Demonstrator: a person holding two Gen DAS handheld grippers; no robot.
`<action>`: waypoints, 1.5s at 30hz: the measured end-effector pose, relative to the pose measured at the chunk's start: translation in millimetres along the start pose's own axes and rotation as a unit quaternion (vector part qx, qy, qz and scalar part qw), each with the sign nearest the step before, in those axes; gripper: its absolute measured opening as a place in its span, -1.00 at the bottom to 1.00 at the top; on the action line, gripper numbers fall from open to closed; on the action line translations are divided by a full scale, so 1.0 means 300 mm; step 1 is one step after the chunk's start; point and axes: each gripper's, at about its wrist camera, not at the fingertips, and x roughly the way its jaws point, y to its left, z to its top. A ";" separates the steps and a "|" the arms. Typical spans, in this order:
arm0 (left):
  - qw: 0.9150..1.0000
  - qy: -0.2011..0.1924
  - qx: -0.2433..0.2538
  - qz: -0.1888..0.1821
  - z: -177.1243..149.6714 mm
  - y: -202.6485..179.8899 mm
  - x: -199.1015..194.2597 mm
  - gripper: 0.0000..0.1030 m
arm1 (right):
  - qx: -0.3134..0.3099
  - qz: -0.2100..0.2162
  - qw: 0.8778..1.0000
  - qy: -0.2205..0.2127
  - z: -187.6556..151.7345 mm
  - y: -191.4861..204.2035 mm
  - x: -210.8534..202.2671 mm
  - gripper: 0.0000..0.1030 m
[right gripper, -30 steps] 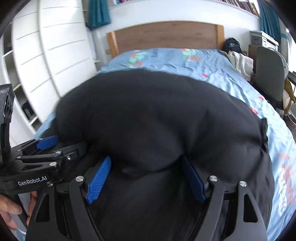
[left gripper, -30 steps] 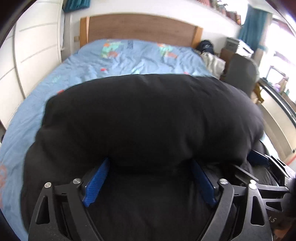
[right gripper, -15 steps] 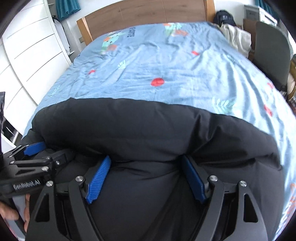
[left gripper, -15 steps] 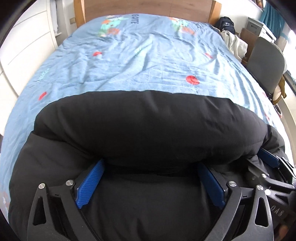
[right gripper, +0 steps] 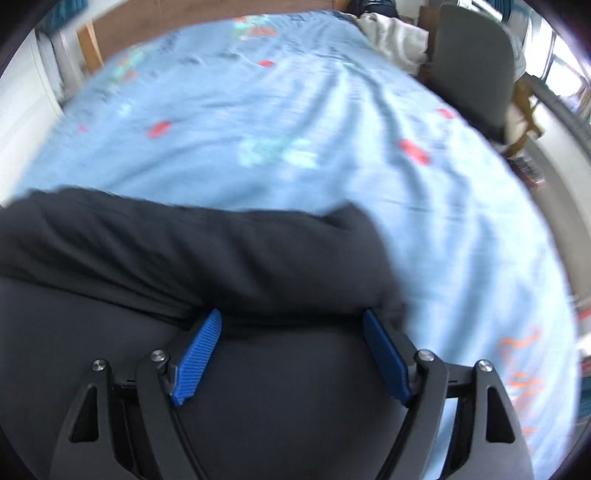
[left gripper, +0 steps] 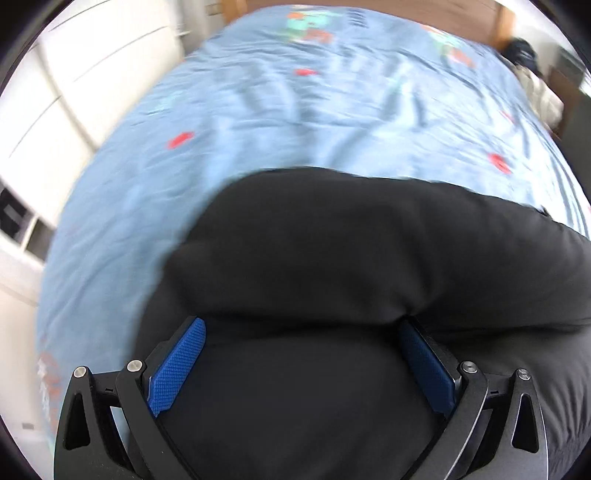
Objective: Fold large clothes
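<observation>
Surroundings: a bed with a light blue printed duvet cover point(left gripper: 314, 122) fills the upper half of both views. A white wardrobe point(left gripper: 55, 122) stands at the left of the left wrist view. A grey chair point(right gripper: 476, 62) and a pale heap of clothes point(right gripper: 391, 33) sit at the upper right of the right wrist view. A wooden headboard point(right gripper: 110, 33) shows at the upper left there.
Obstructions: nothing lies on the duvet beyond the garment.
Open room: bare duvet runs from the garment's far edge up to the headboard; both views are blurred.
Task item: a black padded jacket point(left gripper: 369, 258) lies on the near end of the bed, filling the lower half of both views.
Long axis: its folded roll runs left to right across each frame.
Left gripper point(left gripper: 303, 363): jaws wide apart, blue pads point(left gripper: 177, 365) flanking the jacket fold; contact unclear.
Right gripper point(right gripper: 291, 358): jaws spread around thick jacket fabric; whether the pads press cannot be told.
</observation>
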 end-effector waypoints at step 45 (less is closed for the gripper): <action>0.975 -0.218 -0.026 -0.021 -0.937 0.204 -0.869 0.90 | 0.028 0.114 0.987 -0.112 -0.737 -0.026 -0.874 0.62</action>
